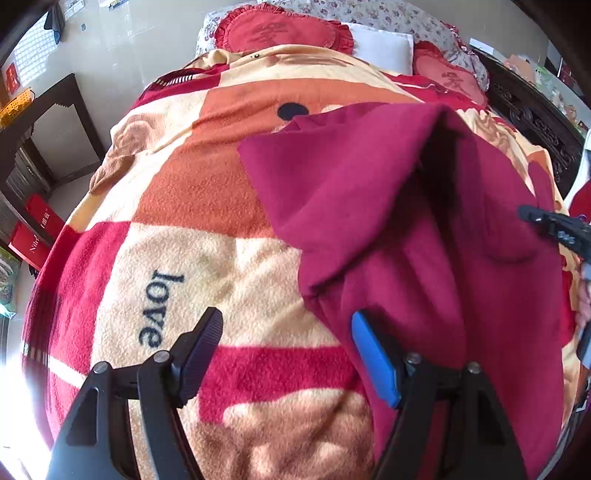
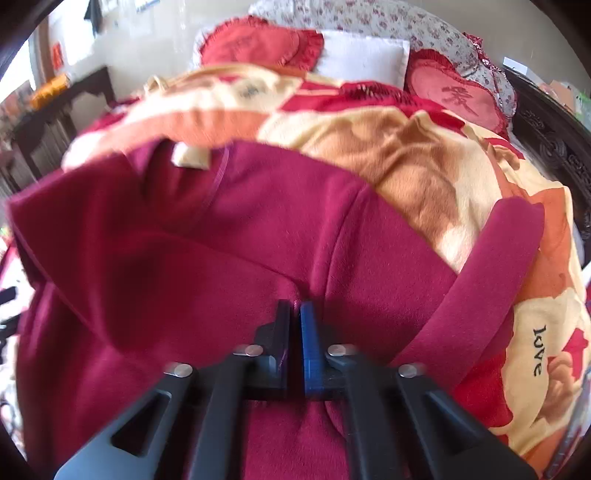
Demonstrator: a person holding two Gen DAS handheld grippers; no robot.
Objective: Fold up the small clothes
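On the blanket-covered bed (image 1: pixel 177 206), the maroon garment (image 2: pixel 221 229) is pinched by the closed right hand-held gripper (image 2: pixel 295 314) while the left hand-held gripper (image 1: pixel 288 328) is spread apart at its edge, so a second grasp seems required before folding.

A home bedroom. A made bed fills both views, spread with a fleecy red, orange and cream patchwork blanket (image 1: pixel 207 229) printed "love". At twelve o'clock lie a frilled red heart-shaped cushion (image 1: pixel 284 31) and a plain white pillow (image 2: pixel 364 55). A dark carved wooden bed frame (image 1: pixel 535 118) runs at two o'clock.
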